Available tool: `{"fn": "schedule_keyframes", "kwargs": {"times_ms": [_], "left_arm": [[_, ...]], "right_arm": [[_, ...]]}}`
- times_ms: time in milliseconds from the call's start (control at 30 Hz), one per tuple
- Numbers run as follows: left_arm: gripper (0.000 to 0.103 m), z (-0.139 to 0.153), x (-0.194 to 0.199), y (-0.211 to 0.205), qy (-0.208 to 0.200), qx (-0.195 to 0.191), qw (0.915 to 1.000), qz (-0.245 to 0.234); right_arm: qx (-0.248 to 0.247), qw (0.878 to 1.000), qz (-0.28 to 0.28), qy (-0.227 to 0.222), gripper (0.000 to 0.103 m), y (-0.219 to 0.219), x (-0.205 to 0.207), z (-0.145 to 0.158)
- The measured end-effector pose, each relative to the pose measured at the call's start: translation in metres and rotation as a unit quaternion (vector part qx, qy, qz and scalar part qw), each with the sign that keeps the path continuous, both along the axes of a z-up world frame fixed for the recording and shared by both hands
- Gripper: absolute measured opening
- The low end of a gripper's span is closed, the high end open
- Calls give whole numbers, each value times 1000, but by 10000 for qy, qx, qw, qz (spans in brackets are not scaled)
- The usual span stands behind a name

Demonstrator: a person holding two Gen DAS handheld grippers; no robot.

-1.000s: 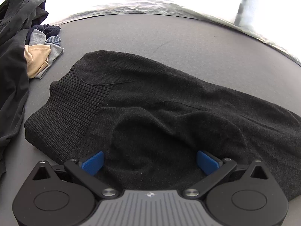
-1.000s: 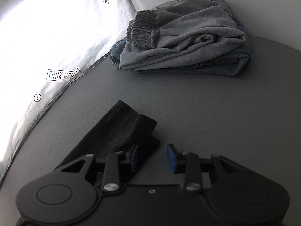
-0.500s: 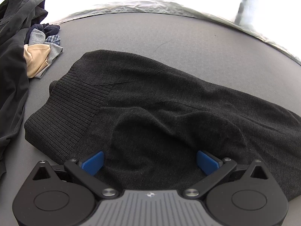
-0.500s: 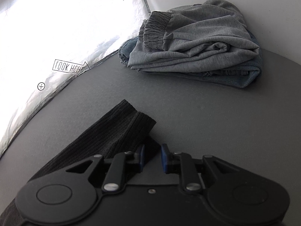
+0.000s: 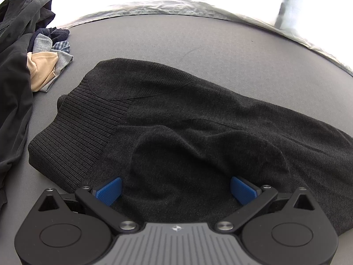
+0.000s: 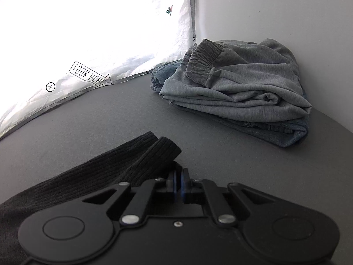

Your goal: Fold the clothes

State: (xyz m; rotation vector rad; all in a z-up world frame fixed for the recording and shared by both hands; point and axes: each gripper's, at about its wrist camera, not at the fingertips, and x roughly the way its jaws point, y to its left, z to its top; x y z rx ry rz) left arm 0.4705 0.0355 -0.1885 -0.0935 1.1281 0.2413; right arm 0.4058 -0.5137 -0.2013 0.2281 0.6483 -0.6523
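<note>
A black knit sweater lies spread on the grey table, its ribbed hem at the left. My left gripper hovers just above it, wide open, with a bulge of the fabric between the blue pads but not pinched. In the right wrist view the sweater's ribbed sleeve cuff stretches in from the left. My right gripper is closing tight on the cuff's near corner, the blue pads pressed together, and the cuff end is raised a little off the table.
A folded stack of grey and blue clothes sits at the back right by the wall. A dark garment and small crumpled pieces lie at the left edge. A bright white sheet borders the table.
The right gripper's jaws came together on the cuff's corner, and the hand rolled and shifted, so the cuff end now sits lifted. The left gripper and the sweater body stayed put.
</note>
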Motion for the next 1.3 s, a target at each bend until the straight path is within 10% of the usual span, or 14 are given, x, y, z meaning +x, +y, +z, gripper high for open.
{"fn": "schedule_keyframes", "kwargs": {"times_ms": [300, 700, 1000, 1300], "left_arm": [[103, -1, -3, 0, -76, 8, 10000, 8], [103, 12, -45, 18, -527, -328, 9972, 414], [103, 38, -97, 103, -1052, -533, 9857, 1202], [103, 56, -76, 162, -1611, -727, 9836, 372]], "right_arm": [[-101, 9987, 53, 491, 7, -3, 6, -15], [112, 9981, -170, 573, 48, 10, -40, 20], [486, 9923, 994, 556, 88, 125, -37, 22], [548, 9682, 2346, 670, 99, 285, -3, 11]]}}
